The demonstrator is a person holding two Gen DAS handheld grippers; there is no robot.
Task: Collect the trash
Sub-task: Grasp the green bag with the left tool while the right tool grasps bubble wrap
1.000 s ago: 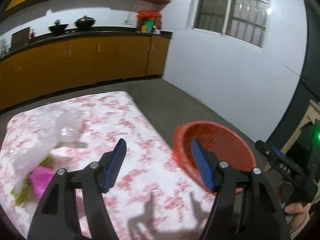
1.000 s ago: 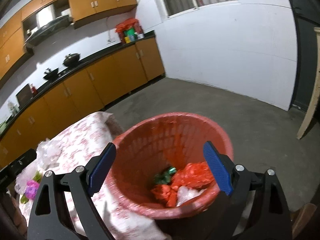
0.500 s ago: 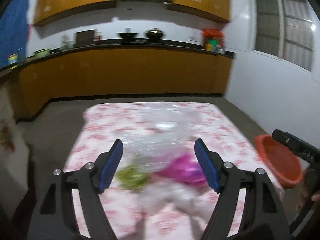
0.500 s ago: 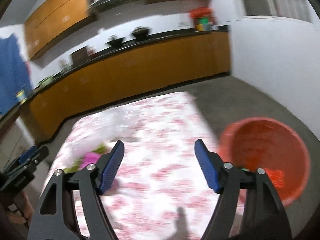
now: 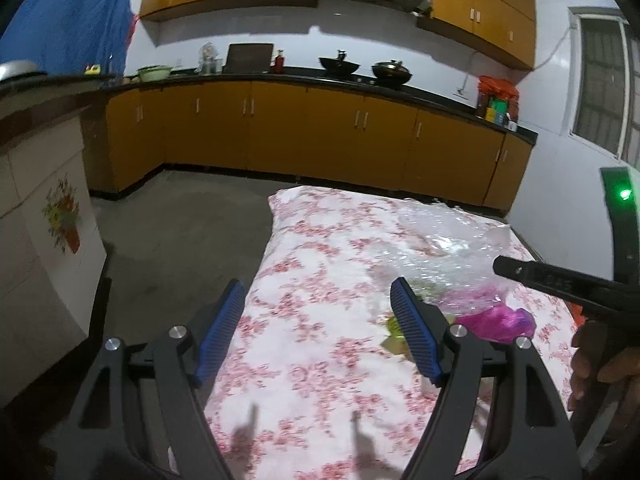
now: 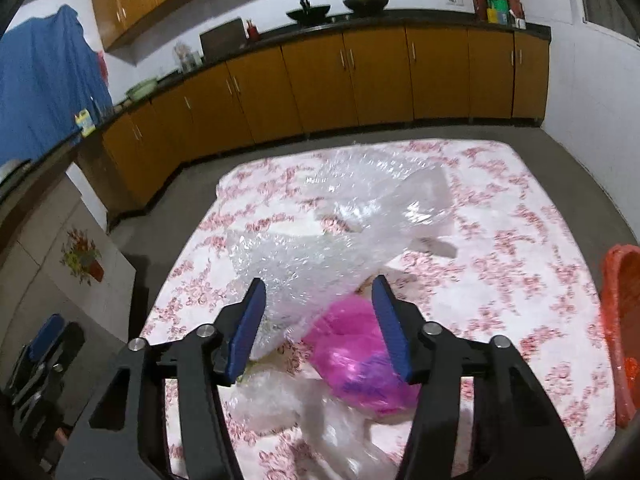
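Right claw: open, straddling crumpled magenta plastic bag near desk's front edge. Left claw: open, empty.

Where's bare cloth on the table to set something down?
Free: the tablecloth strip between the clear plastic sheet and the red basket, and the left side under the left claw. Crowded: middle, around the pink bag.

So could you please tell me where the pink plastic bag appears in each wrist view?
Left wrist: pink plastic bag at right of centre, just right of the right-hand finger.
Right wrist: low centre, between the open fingers.
Shared landmark: the crumpled clear plastic sheet lying just beyond it.
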